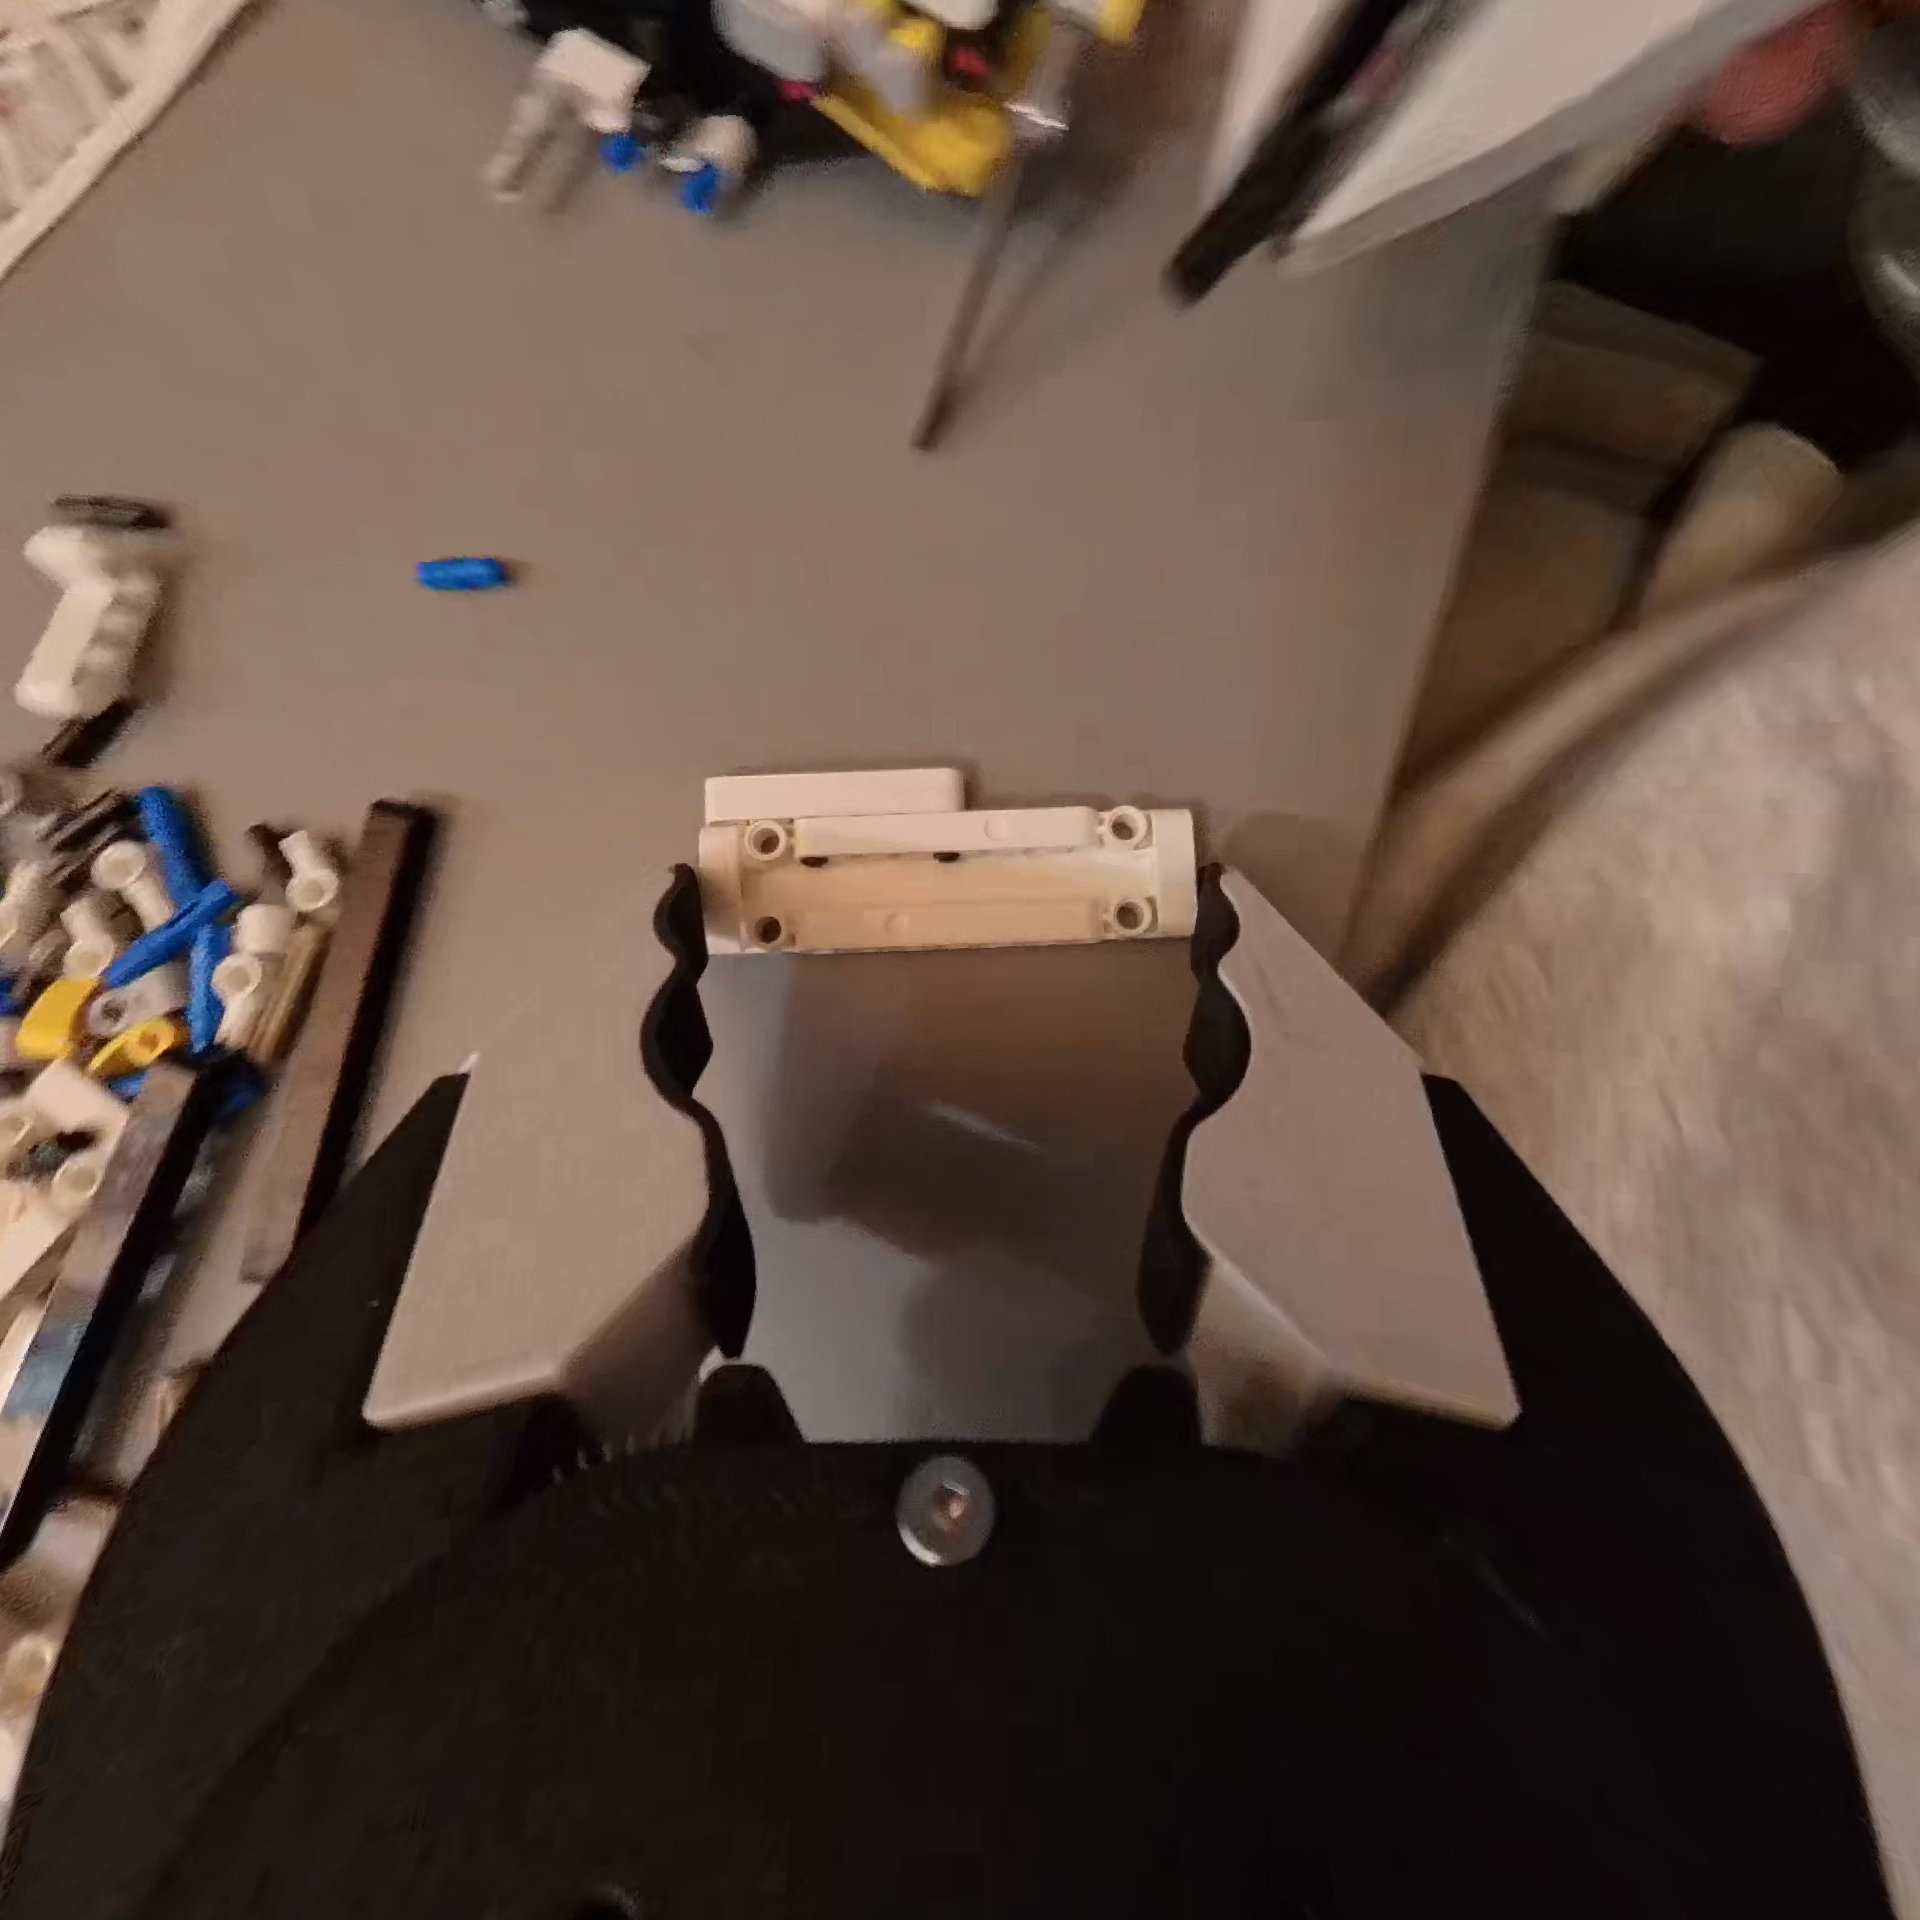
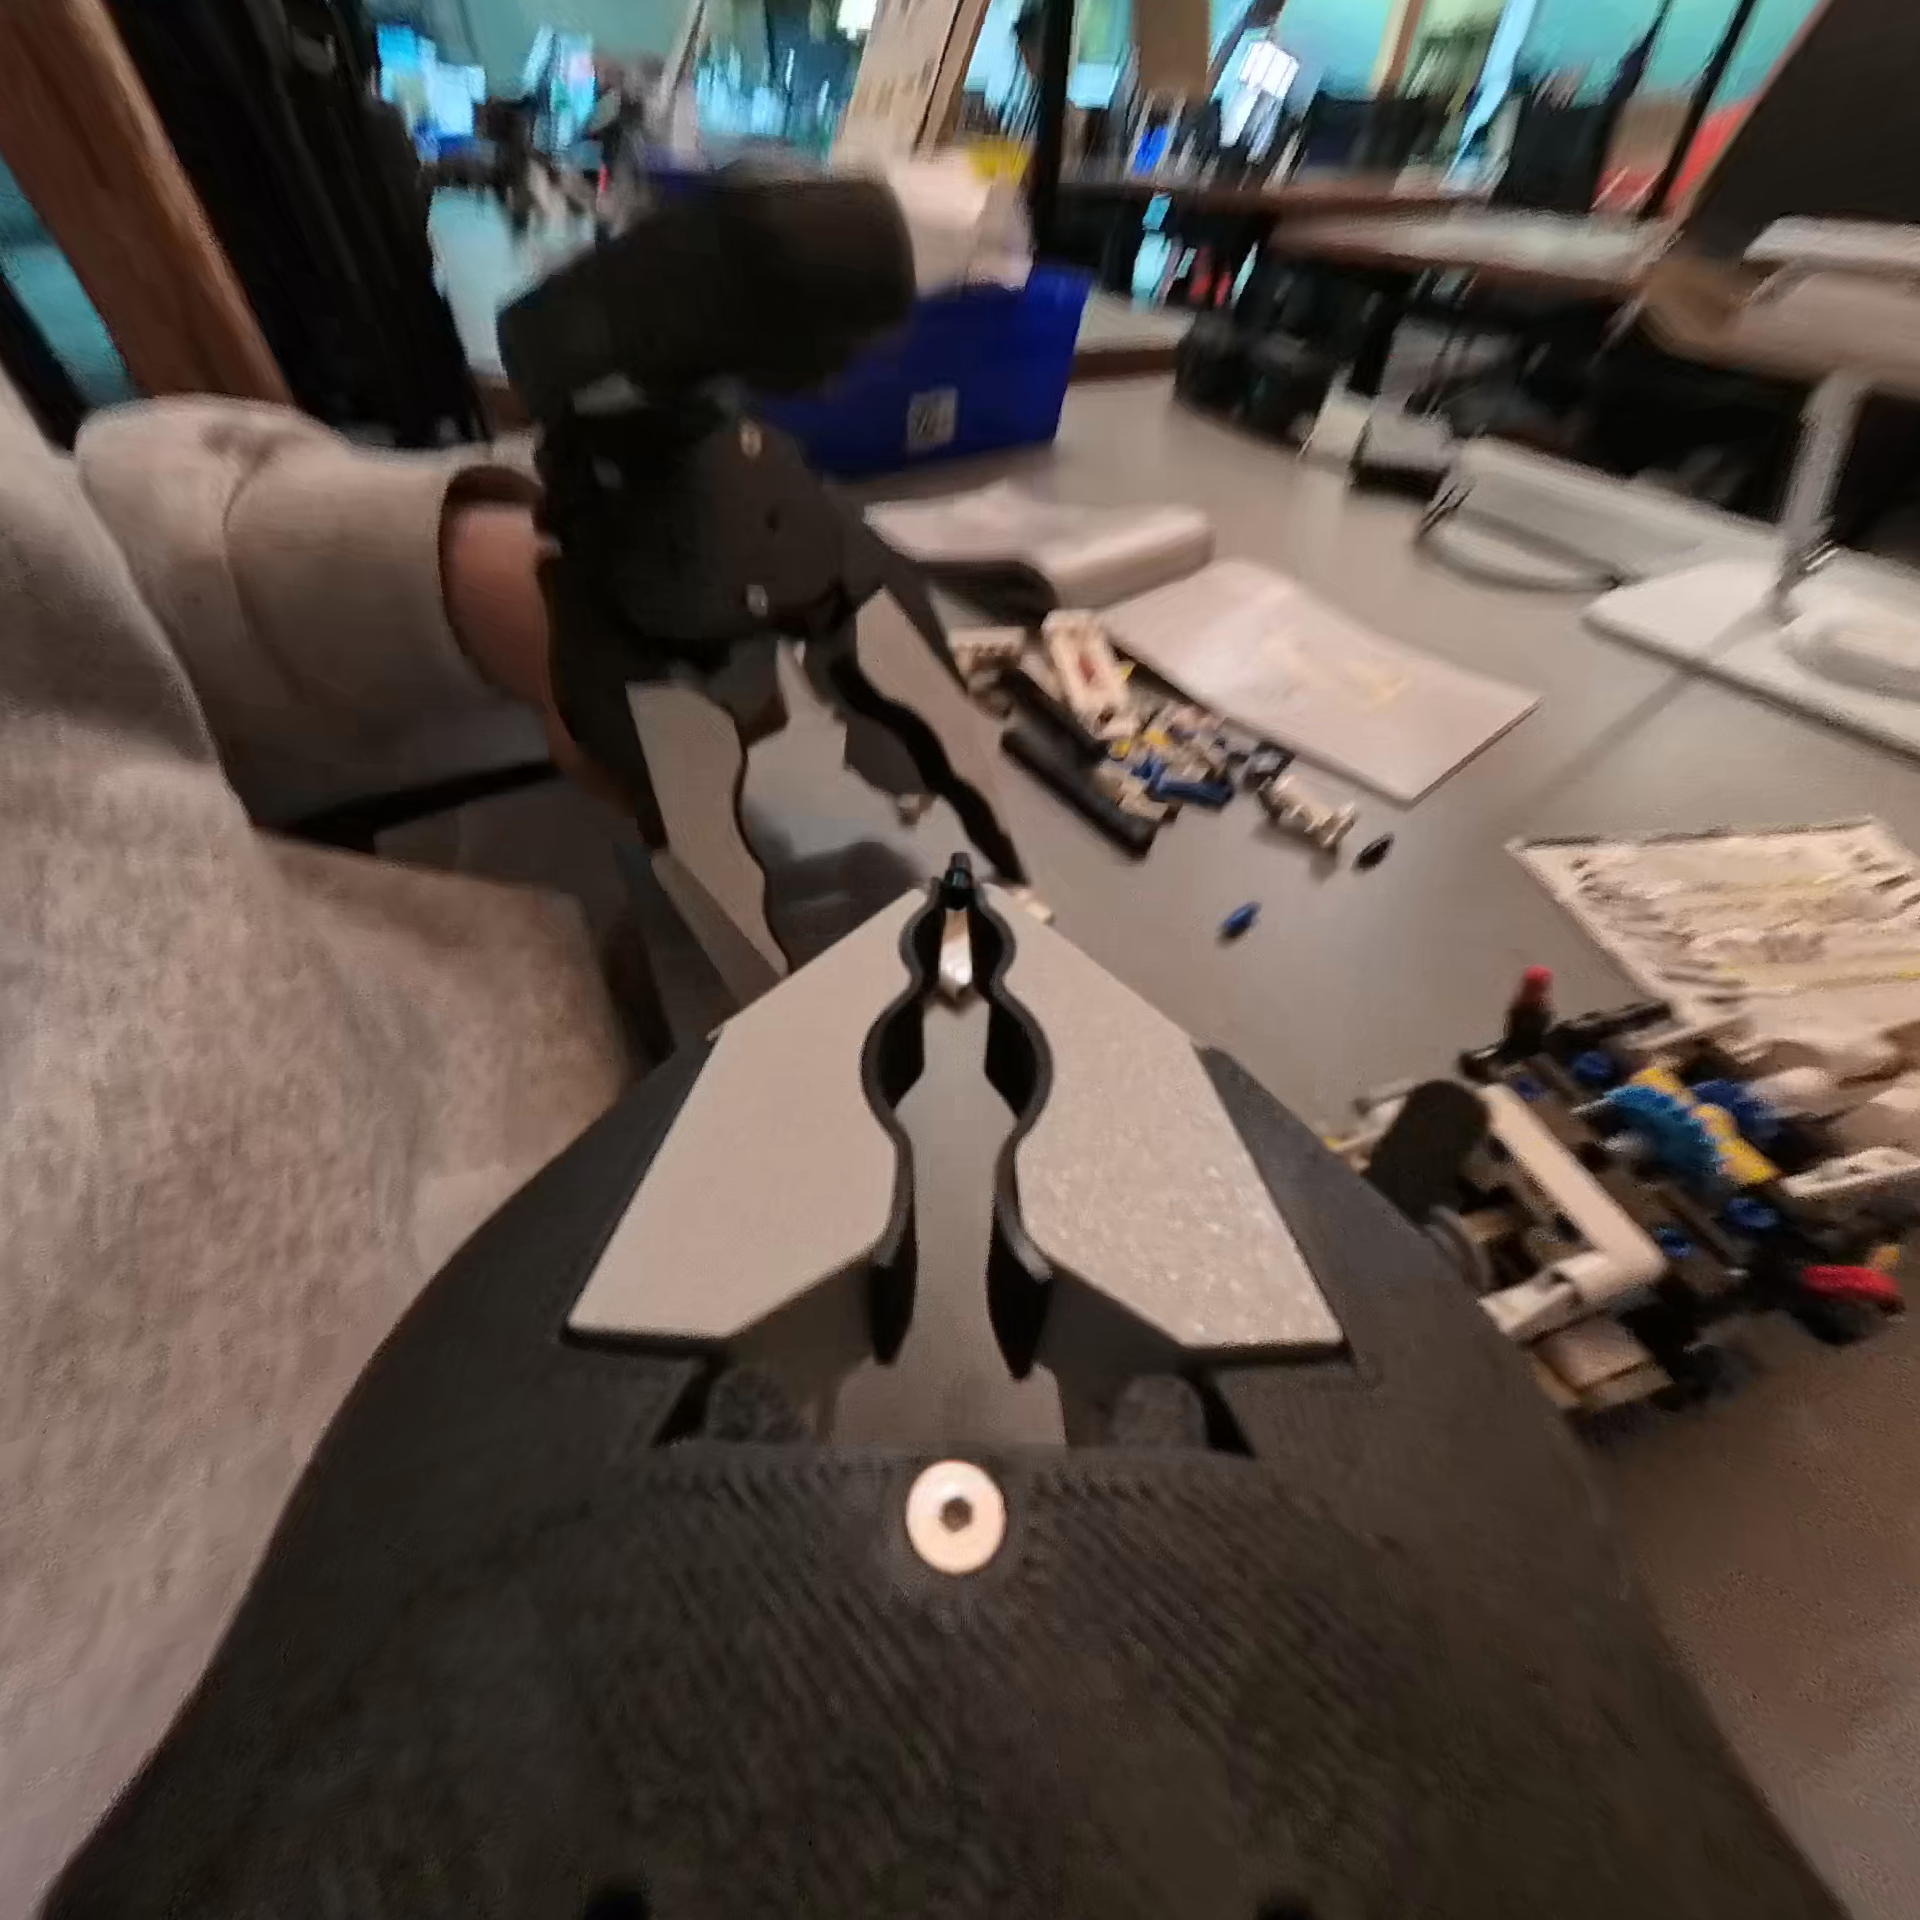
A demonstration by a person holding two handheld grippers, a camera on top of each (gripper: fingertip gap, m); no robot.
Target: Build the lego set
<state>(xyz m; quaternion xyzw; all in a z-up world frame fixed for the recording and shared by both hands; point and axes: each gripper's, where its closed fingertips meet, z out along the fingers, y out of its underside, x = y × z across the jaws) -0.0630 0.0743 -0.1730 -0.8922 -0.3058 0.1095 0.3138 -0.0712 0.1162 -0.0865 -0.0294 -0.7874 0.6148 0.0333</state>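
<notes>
Grey tabletop point(image 1: 727, 416) under everything. Far on it I see the part-built lego model point(image 2: 1621, 1184), yellow, white and blue; a tray of loose pieces point(image 1: 125, 987) sits at left. My left hand-held gripper point(image 1: 940, 894) is clamped on a white lego beam assembly point(image 1: 940, 883), tips pressing both its ends, near the tabletop's right edge. My right hand-held gripper point(image 2: 954, 940) is pinched on a small black pin point(image 2: 956, 868). A stray blue pin point(image 1: 462, 572) lies alone, mid-left.
</notes>
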